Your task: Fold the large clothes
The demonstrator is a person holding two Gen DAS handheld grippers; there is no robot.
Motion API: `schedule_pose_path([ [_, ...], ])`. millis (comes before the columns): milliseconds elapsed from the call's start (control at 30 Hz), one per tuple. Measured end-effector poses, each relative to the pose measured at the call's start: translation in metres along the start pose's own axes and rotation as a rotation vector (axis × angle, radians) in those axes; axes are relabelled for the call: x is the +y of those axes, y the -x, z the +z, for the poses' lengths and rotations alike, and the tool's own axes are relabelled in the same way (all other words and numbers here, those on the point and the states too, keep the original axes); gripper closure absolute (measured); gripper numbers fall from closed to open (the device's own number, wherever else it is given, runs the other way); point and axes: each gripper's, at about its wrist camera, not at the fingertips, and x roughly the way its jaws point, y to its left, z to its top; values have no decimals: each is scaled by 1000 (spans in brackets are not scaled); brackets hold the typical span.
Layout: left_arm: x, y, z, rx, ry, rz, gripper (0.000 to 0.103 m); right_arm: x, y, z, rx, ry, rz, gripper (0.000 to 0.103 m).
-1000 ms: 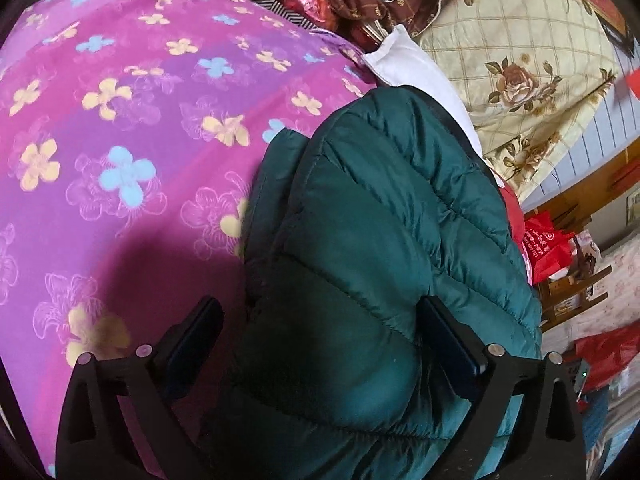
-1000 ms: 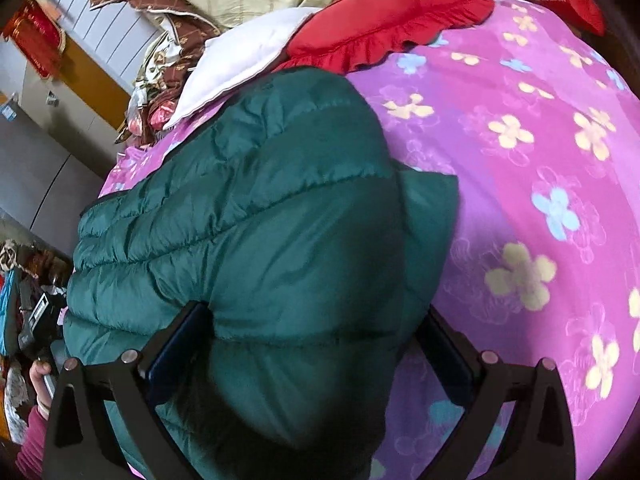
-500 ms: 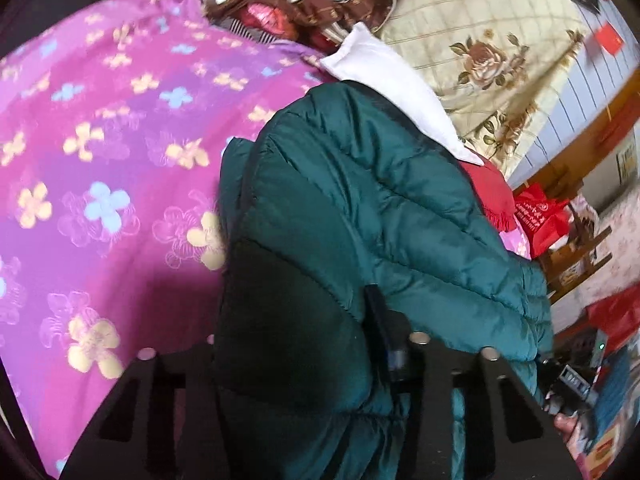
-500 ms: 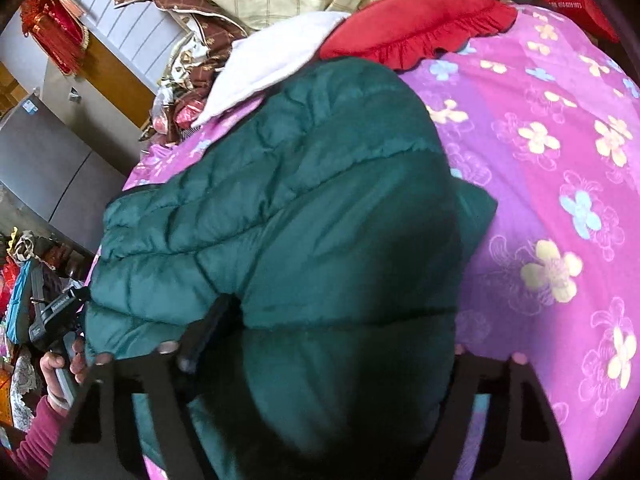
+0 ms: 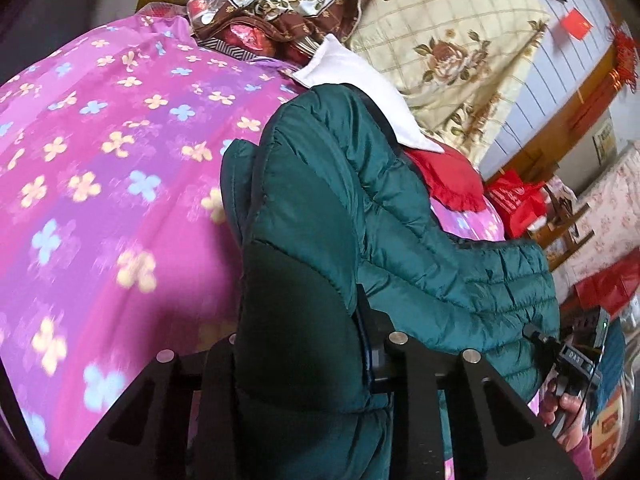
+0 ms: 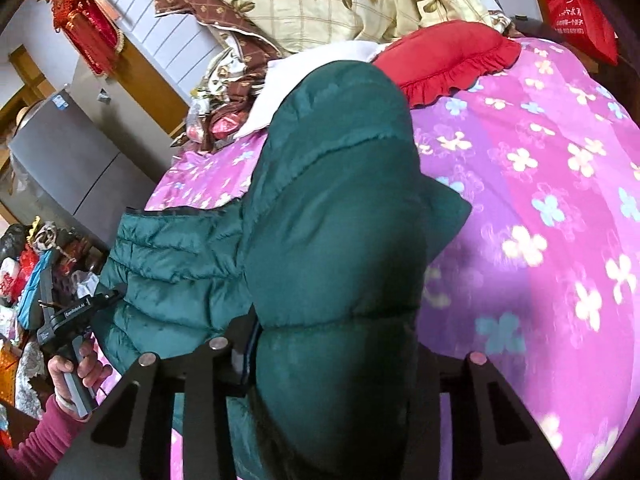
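- Item: green quilted puffer jacket [image 5: 320, 208], lying on a bed under a pink flowered cover [image 5: 100, 160]. In both wrist views it filled the centre of the frame, its near end lifted off the cover at bottom centre and the rest trailing to the upper centre.
- Long axis: ran straight away from both sets of tongs, towards the pillows at the top of the frame; judged that any fold would carry the near end up along this line.
- Left tongs [image 5: 304, 364]: jaws closing, padded fabric bunched between them and pressed; gripping the jacket's near edge.
- Right tongs [image 6: 332, 364]: jaws closing on a thicker roll of the same near edge; gripping it likewise.
- Nearness: each hand held its own corner, so neither was plainly the nearer. The right hand [image 5: 568, 408] showed at lower right of the left view, the left hand [image 6: 72, 368] at lower left of the right view.
- Beyond the far end: white pillow [image 5: 360, 92], touching or partly under the jacket; red frilled cushion [image 6: 452, 60] just beside it; cream rose-print quilt [image 5: 448, 48] at the top.
- Containers: red bag [image 5: 516, 204] at right of the left view, off the bed; contents could not be told.
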Motion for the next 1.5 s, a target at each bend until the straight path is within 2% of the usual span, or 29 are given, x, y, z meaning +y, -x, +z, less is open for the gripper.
schedule_pose_path([
  [233, -2, 34, -37, 44, -23, 31, 94, 12, 38, -42, 25, -4, 27, 60],
  [333, 1, 36, -53, 60, -24, 78, 90, 11, 44, -60, 47, -3, 5, 58],
  [367, 3, 33, -57, 63, -17, 98, 88, 9, 44, -65, 59, -13, -5, 56],
  [467, 13, 24, -65, 69, 4, 140, 74, -2, 38, -76, 97, -41, -127, 32],
  [533, 18, 21, -67, 70, 18, 152, 62, -6, 30, -83, 116, -30, -197, 22],
  [567, 21, 22, -69, 66, 27, 163, 59, -8, 28, -85, 114, -24, -217, 18],
  [633, 23, 28, -70, 51, 30, 190, 52, -8, 31, -88, 98, -25, -237, 17],
  [733, 19, 42, -72, 30, 10, 226, 52, -3, 42, -90, 94, -33, -272, 17],
  [833, 13, 55, -74, 0, -20, 300, 52, 8, 56, -93, 82, -7, -329, 17],
  [1000, 4, 82, -81, -64, -53, 382, 52, 31, 87, -101, 18, 39, -434, 17],
  [1233, -21, 100, -99, -132, -107, 436, 52, 59, 112, -121, -53, 45, -415, 17],
  [1367, -45, 99, -113, -155, -152, 443, 52, 86, 109, -132, -90, 119, -444, 13],
  [1500, -71, 94, -125, -161, -209, 452, 52, 110, 97, -142, -97, 141, -437, 11],
])
